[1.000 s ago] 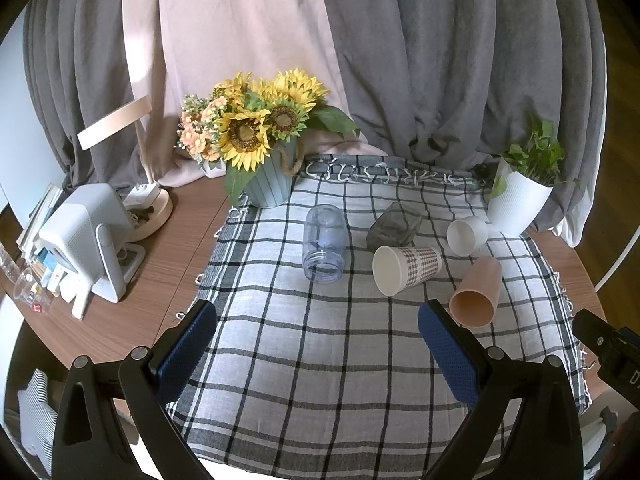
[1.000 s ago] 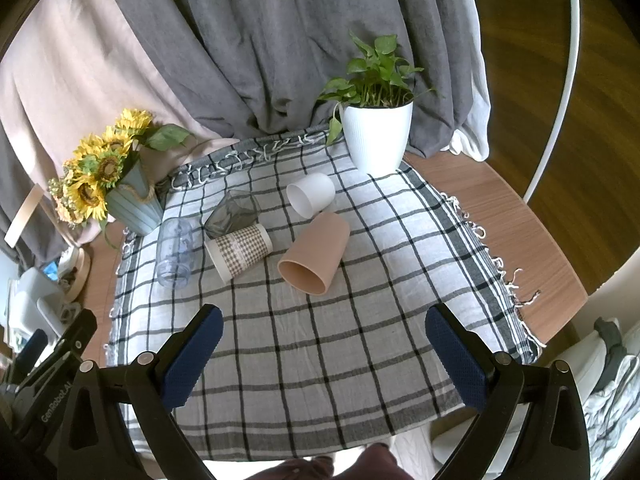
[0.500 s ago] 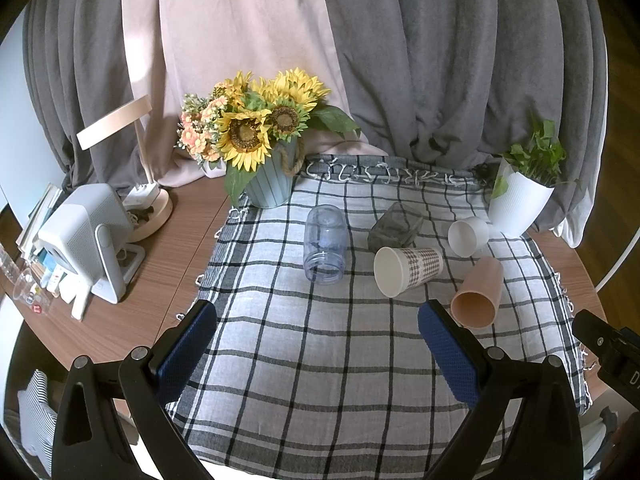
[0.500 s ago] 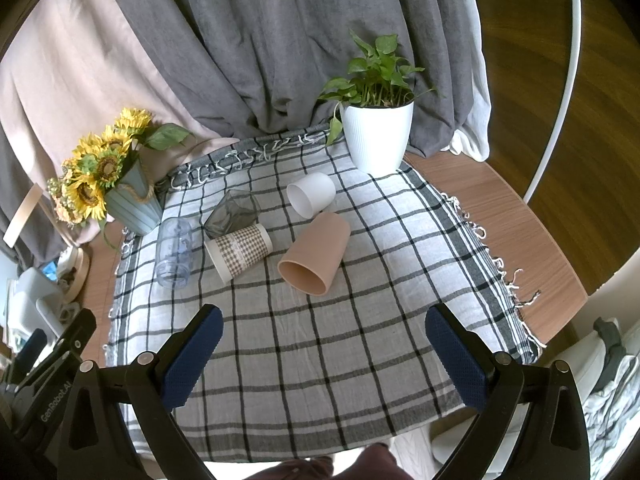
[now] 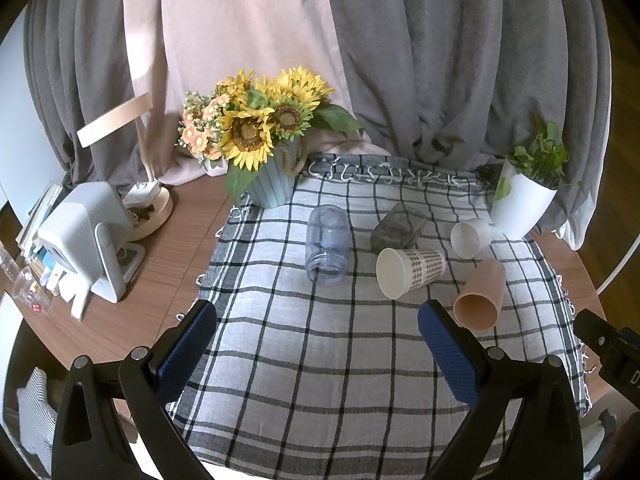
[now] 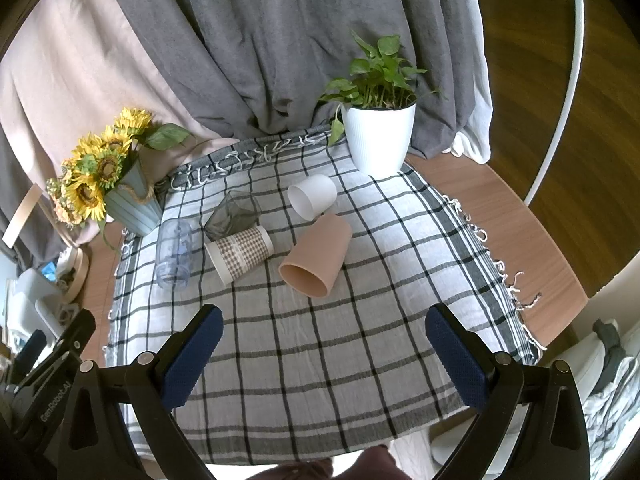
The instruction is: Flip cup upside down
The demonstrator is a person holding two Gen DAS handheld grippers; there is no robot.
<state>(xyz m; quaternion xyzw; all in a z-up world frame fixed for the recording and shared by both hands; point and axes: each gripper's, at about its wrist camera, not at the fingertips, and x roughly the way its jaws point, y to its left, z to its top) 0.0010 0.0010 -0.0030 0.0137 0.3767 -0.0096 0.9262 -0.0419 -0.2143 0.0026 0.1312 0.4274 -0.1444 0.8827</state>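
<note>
Several cups lie on their sides on a checked cloth [image 5: 320,360]: a clear plastic cup [image 5: 327,249], a dark glass tumbler [image 5: 398,226], a checked paper cup [image 5: 410,266], a white cup [image 5: 471,237] and a tan cup [image 5: 480,296]. In the right wrist view they are the clear cup [image 6: 174,252], tumbler [image 6: 234,216], paper cup [image 6: 240,252], white cup [image 6: 312,200] and tan cup [image 6: 316,256]. My left gripper [image 5: 316,340] is open and empty, short of the cups. My right gripper [image 6: 322,344] is open and empty, also short of them.
A sunflower pot [image 5: 272,184] stands at the cloth's back left, a white plant pot [image 5: 524,204] at the back right. A lamp base [image 5: 154,208] and a white device [image 5: 88,236] sit on the wooden table [image 5: 160,264] to the left. Curtains hang behind.
</note>
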